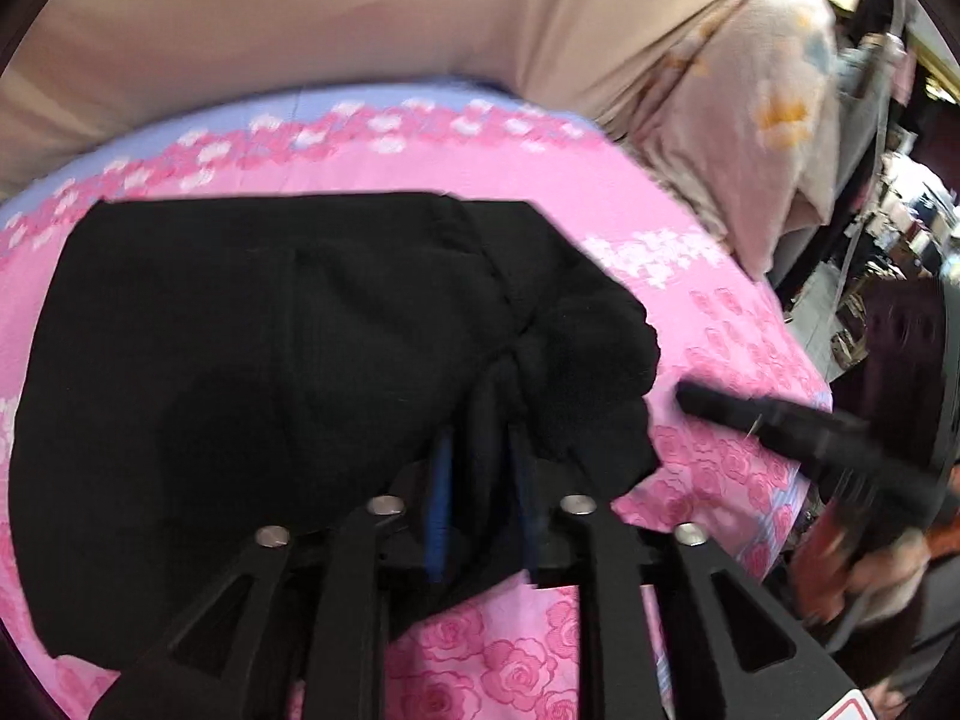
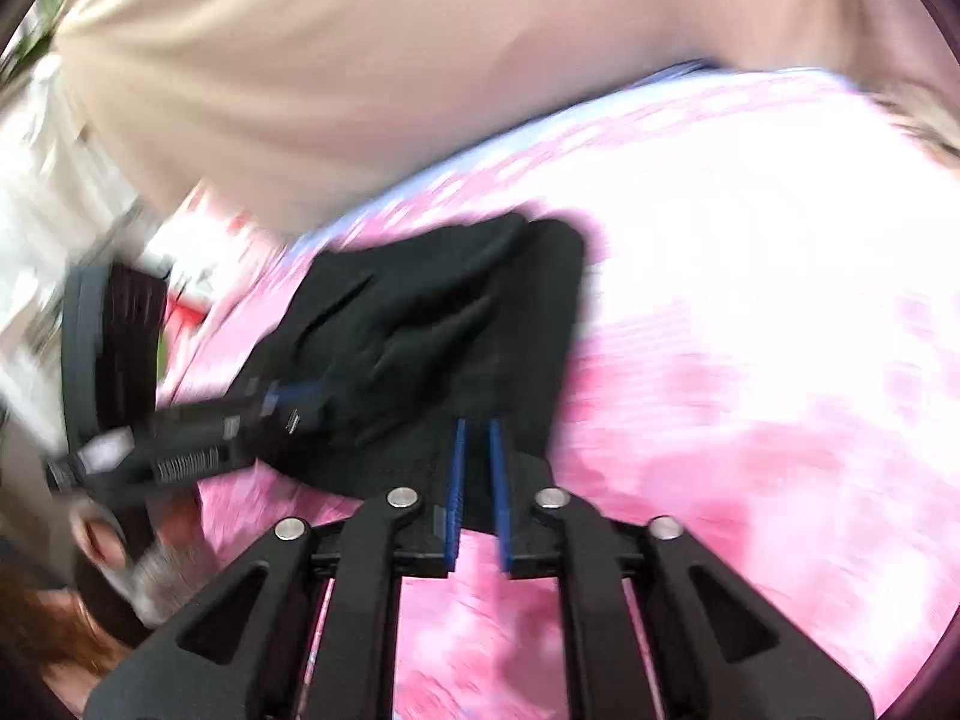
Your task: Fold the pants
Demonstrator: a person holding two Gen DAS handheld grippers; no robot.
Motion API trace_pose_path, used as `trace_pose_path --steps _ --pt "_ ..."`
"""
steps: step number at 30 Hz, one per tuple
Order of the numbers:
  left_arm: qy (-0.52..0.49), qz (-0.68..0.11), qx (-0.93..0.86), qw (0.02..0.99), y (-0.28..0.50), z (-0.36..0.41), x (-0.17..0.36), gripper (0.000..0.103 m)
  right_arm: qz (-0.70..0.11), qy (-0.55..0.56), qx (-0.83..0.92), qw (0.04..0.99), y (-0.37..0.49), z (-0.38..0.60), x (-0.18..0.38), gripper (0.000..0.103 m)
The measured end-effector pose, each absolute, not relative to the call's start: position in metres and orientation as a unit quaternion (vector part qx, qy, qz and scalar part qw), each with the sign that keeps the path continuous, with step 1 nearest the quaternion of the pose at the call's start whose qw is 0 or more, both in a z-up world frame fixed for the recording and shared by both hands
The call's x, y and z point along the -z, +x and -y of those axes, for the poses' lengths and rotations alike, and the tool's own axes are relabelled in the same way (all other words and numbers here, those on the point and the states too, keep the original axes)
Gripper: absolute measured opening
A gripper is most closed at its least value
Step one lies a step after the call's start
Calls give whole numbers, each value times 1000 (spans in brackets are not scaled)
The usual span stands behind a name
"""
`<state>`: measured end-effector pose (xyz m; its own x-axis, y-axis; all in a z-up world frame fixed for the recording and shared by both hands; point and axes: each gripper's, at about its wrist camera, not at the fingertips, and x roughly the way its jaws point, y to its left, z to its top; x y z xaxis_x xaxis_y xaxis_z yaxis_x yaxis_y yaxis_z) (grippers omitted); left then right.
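Observation:
Black pants (image 1: 252, 372) lie in a folded heap on a pink rose-patterned bedsheet (image 1: 708, 276). My left gripper (image 1: 480, 438) is shut on a bunched fold of the pants, with black cloth pinched between its blue pads. The right gripper shows in the left wrist view as a dark bar (image 1: 780, 426) to the right of the pants. In the right wrist view the pants (image 2: 456, 324) lie ahead. My right gripper (image 2: 477, 426) has its blue pads close together over the near hem; the view is blurred. The left gripper (image 2: 294, 405) holds the pants at left.
A beige curtain or sheet (image 1: 360, 18) hangs behind the bed. A floral pillow (image 1: 762, 120) lies at the far right of the bed. The bed edge (image 1: 804, 480) drops off at right, with room clutter beyond.

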<state>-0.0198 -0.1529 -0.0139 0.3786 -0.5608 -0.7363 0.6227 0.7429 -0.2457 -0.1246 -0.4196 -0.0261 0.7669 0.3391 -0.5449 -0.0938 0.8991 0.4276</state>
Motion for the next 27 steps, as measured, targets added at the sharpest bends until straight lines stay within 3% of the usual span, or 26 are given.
trace_pose_path --steps 1,4,5,6,7,9,10,11,12,13,14,20,24,27 --pt "35 -424 362 830 -23 154 12 33 -311 193 -118 923 -126 421 18 14" --pt "34 -411 364 835 -33 155 1 39 -285 197 -144 927 -113 410 2 74" --pt "32 -410 364 836 -34 152 -2 45 -288 191 -147 927 -104 404 3 76" --pt "28 -409 360 838 -35 146 -6 56 -298 181 -152 925 -93 397 5 76" --pt "24 -406 352 843 -36 139 -11 59 -308 176 -154 922 -81 390 9 76" --pt "16 -394 328 858 -37 118 -21 61 -337 182 -163 909 -52 376 26 75" --pt "12 -391 320 863 -36 108 -23 61 -349 183 -162 905 -41 373 34 71" --pt "7 -387 309 868 -34 97 -26 61 -360 181 -158 901 -34 369 41 59" --pt "-2 -384 294 875 -31 82 -28 61 -369 181 -160 897 -25 365 48 54" --pt "-8 -382 283 880 -27 72 -30 61 -368 185 -167 896 -25 362 50 33" --pt "-15 -380 271 884 -23 60 -30 61 -365 178 -172 897 -23 355 44 23" --pt "-61 -375 203 902 3 5 -32 62 -266 87 -148 948 -45 329 -28 21" --pt "-78 -388 185 900 14 -17 -20 62 -372 100 -85 919 -11 347 39 33" --pt "-96 -413 179 888 22 -28 -6 65 -340 184 -96 917 -30 367 41 36"
